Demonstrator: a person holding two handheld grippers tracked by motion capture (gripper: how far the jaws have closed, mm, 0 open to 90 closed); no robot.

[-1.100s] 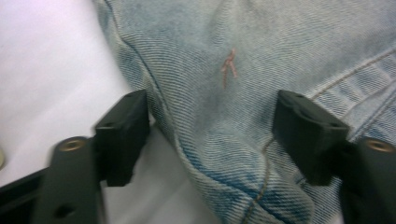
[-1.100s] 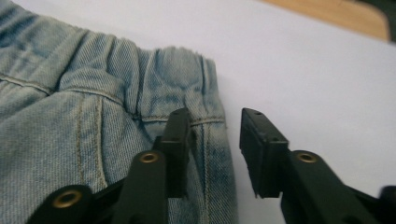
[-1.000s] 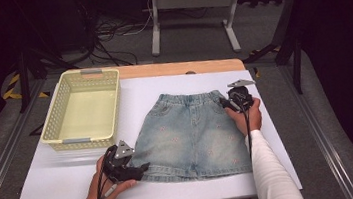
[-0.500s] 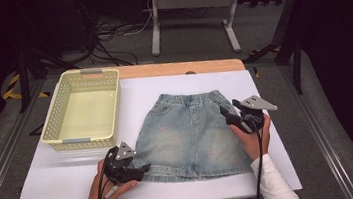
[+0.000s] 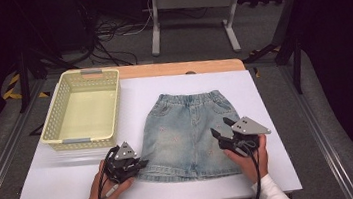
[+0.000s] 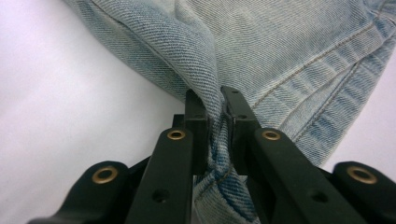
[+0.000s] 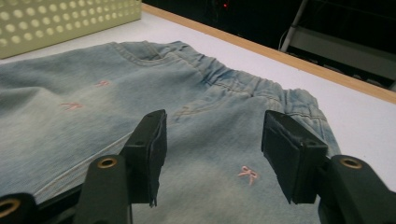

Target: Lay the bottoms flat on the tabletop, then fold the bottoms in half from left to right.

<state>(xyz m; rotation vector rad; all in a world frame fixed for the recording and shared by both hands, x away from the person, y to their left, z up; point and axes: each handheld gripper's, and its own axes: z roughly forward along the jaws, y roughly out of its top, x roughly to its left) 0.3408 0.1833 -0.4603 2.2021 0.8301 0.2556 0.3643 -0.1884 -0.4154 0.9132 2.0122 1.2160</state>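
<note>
One pale yellow perforated plastic basket (image 5: 83, 112) is seen empty at the left of the white table (image 5: 48, 179), and one light blue denim skirt (image 5: 193, 128) lies flat just beside it at mid-table. The skirt's lower left hem corner is pinched by the just-closed jaws of the left gripper (image 6: 219, 112). The right gripper (image 5: 222, 128), one of two, is held spread and empty over the skirt's right side, its jaws just opened further. If lifted from one corner alone, the skirt could be dragged askew or slipped free.
</note>
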